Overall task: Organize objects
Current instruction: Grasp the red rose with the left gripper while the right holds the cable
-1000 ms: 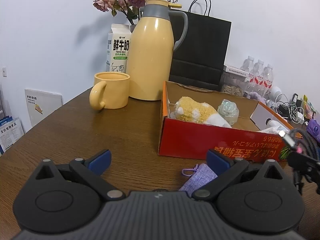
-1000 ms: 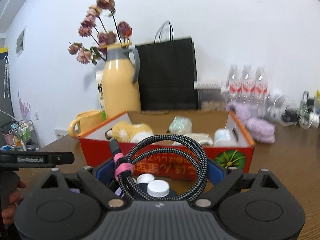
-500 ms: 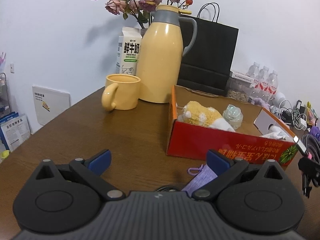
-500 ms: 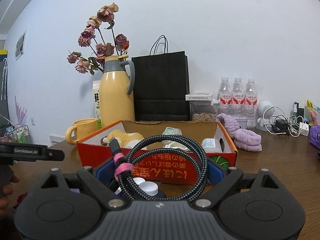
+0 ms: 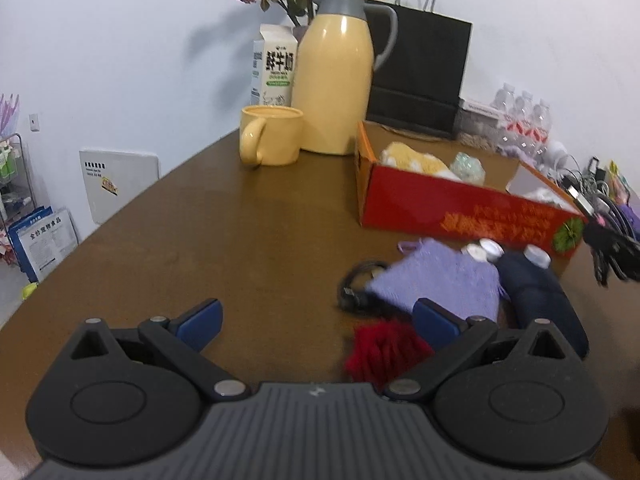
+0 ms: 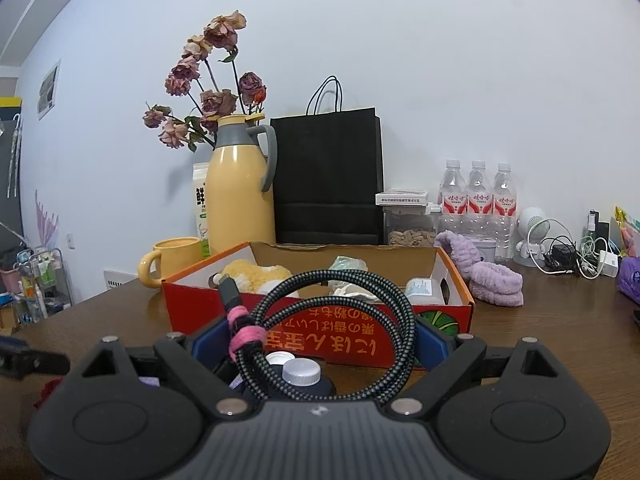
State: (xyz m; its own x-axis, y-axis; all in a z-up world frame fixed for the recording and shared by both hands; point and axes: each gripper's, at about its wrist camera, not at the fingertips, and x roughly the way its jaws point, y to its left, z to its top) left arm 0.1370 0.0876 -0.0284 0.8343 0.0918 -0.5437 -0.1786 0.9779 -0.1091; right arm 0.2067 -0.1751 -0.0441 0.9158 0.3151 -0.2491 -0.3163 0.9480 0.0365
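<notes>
The left gripper [image 5: 316, 320] hangs tilted downward, jaws spread wide and empty — the right gripper [image 6: 316, 340] sits nearly level, jaws clamping a coiled braided cable [image 6: 340, 320].

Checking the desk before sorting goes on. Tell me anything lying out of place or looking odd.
A purple pouch, dark bottle, black cable and red tassel lie heaped loose in front of the red box, not inside. The box's lettering reads upside down.
</notes>
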